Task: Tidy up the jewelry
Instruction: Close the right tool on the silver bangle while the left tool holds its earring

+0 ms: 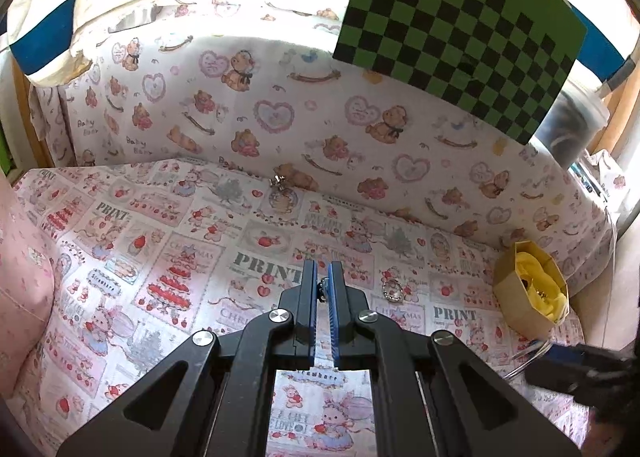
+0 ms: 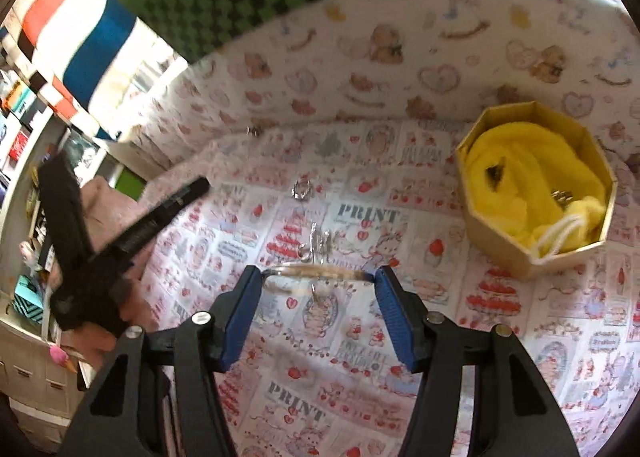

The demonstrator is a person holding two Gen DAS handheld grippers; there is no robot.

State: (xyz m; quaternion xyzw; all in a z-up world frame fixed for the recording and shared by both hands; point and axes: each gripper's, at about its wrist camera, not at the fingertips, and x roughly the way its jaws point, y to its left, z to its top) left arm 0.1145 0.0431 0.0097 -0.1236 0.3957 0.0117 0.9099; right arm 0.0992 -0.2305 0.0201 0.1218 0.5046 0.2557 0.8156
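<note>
Blue-padded right tool (image 2: 318,277) tilted down, clamped on bangle (image 2: 312,271); left tool (image 1: 323,287) angled down, pinching small jewelry pc (image 1: 321,291).

My left gripper (image 1: 322,289) shows matt black plastic arms, ribbed blue pads and bright metal pivot screws; my right gripper (image 2: 318,285) is made alike. Between its pads I see a thin, glossy metal bangle (image 2: 316,270). The counter cloth (image 1: 200,241) is matt printed fabric. The octagonal box (image 2: 532,181) looks like dull tan cardboard, lined with soft yellow cloth (image 2: 532,161). The ring (image 1: 391,290) glints like polished metal.
</note>
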